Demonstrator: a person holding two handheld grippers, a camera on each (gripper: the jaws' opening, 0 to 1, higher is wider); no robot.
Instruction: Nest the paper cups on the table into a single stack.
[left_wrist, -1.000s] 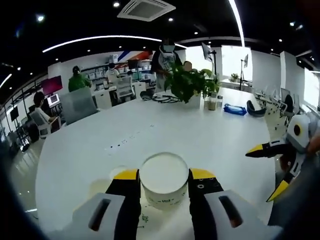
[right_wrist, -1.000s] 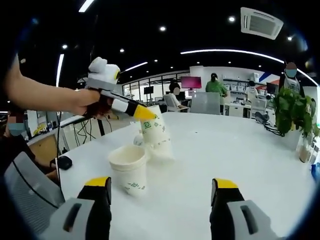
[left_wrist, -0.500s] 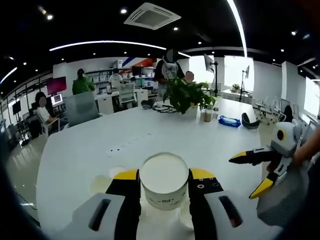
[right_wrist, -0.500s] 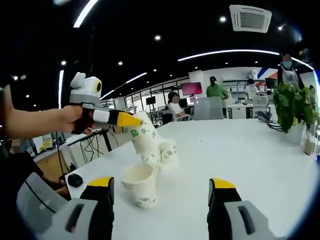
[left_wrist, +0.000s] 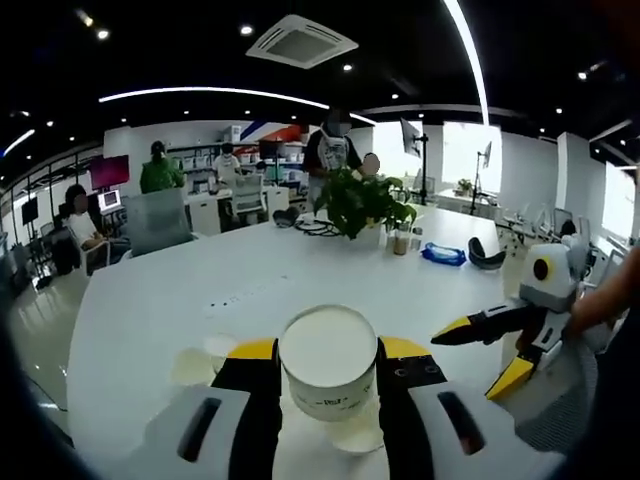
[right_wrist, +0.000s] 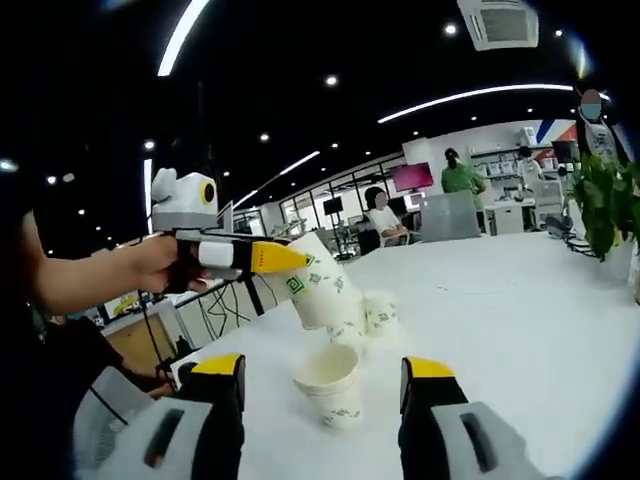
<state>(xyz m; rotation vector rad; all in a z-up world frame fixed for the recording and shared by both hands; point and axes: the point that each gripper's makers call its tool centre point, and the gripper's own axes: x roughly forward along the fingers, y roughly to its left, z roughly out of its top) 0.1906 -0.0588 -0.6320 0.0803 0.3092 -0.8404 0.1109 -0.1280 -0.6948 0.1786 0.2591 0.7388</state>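
My left gripper (left_wrist: 328, 358) is clamped on a paper cup (left_wrist: 328, 361), held tilted above the white table (left_wrist: 160, 300). My right gripper (right_wrist: 322, 375) hangs wide open and empty — directly ahead of it a second cup (right_wrist: 331, 384) stands upright, mouth up, nearer to it than to the left. The held cup (right_wrist: 322, 288) sits up and behind — it must come down mouth-aligned, I judge.

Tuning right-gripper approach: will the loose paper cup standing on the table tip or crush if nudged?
Probably tips: the paper cup stands empty on its narrower base. Likely slides too, since the white table looks smooth. Thin paper walls would probably dent under a hard squeeze.
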